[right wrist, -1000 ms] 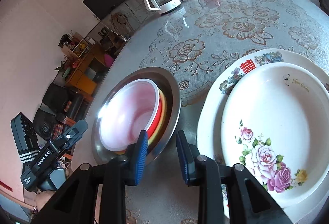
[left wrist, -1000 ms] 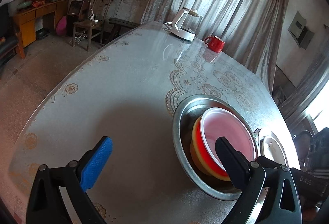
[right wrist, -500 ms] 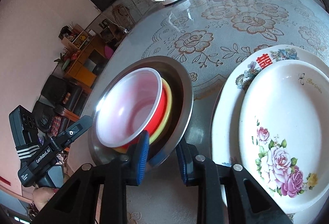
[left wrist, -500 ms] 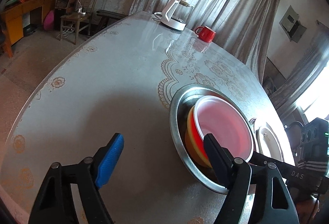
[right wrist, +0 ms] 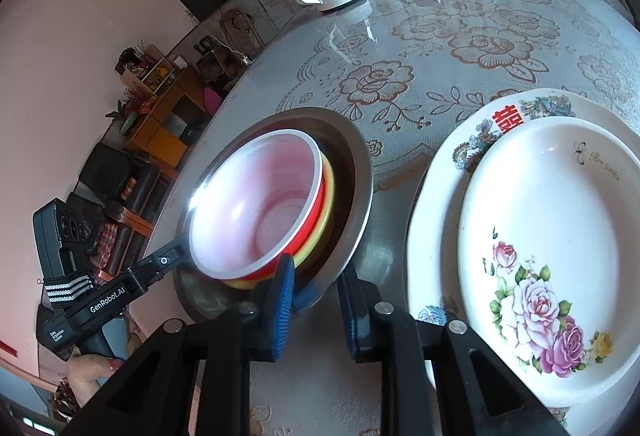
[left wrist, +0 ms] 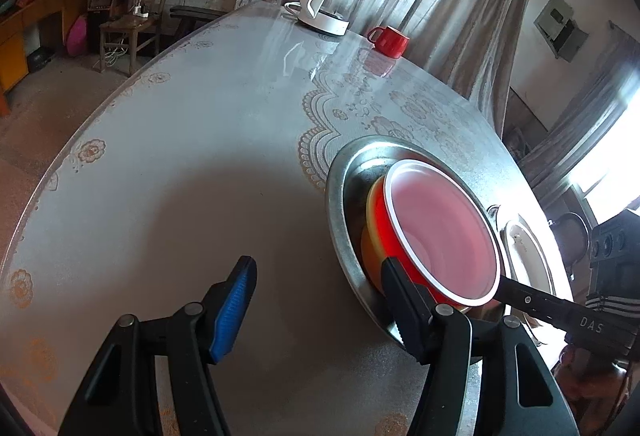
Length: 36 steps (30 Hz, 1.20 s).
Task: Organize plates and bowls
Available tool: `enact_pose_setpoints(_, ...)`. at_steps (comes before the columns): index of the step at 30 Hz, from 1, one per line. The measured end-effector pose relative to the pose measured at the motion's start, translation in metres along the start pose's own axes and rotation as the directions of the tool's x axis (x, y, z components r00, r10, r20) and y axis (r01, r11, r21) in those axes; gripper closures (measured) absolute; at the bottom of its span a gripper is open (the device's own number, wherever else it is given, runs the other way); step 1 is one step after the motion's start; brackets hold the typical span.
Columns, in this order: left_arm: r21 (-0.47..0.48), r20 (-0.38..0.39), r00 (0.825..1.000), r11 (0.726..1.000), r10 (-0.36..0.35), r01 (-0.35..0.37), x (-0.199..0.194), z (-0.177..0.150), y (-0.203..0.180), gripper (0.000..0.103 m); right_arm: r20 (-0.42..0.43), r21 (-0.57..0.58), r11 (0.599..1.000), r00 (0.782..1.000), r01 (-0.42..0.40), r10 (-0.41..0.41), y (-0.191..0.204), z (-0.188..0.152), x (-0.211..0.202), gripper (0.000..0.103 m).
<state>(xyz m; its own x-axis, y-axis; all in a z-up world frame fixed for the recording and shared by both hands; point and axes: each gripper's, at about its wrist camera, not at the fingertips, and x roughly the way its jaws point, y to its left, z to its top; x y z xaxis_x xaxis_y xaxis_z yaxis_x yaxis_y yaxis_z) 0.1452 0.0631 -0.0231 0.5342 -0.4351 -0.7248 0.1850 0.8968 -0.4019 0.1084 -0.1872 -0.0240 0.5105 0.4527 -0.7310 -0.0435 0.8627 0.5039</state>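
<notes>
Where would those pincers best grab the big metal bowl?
Probably by its wide flat rim, from the near edge. The metal bowl has a thin lip flaring outward, and the right gripper already straddles it; the nested red bowl fills the inside.

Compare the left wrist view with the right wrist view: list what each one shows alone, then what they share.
Only the left wrist view: the open left gripper from behind, its fingers spread wide, and the bright window at the right.

Only the right wrist view: the rose-patterned plate stacked on a larger plate with a red character, and the right gripper straddling the steel basin's rim.

Both: the steel basin holding the red bowl nested in a yellow bowl, the white kettle, the red mug and the round table.
</notes>
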Motion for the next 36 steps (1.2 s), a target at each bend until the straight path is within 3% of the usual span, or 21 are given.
enact_pose_setpoints(9,-0.021,-0.062,0.993,0.994,-0.105,0.104,0.013,0.005,0.007,0.04,-0.014,0.005,1.0,1.0,0.005,-0.005,0.001,0.004,0.006,0.082)
enact_pose_setpoints(12,-0.016,-0.052,0.985,0.986,-0.167,0.166,0.012,0.004,0.003,0.059,-0.006,-0.011,1.0,1.0,0.005,-0.005,0.003,0.003,0.007,0.083)
enact_pose_setpoints(14,0.029,-0.041,0.981,0.981,-0.192,0.193,0.009,0.004,-0.005,0.077,0.005,-0.027,1.0,1.0,0.009,-0.009,0.004,0.002,0.006,0.083)
enact_pose_setpoints(17,0.135,-0.022,0.992,0.982,-0.128,0.129,0.005,0.001,-0.02,0.078,0.009,-0.039,0.999,1.0,0.003,-0.002,0.004,0.002,0.005,0.083)
enact_pose_setpoints(32,0.056,-0.109,0.975,0.978,-0.194,0.201,0.01,0.007,-0.011,0.077,-0.013,-0.03,1.0,1.0,0.0,-0.001,0.002,0.003,0.004,0.082)
enact_pose_setpoints(36,0.156,-0.051,0.989,0.977,-0.136,0.143,0.004,-0.002,-0.023,0.075,0.006,-0.058,0.998,1.0,0.013,-0.012,0.006,0.002,0.004,0.082)
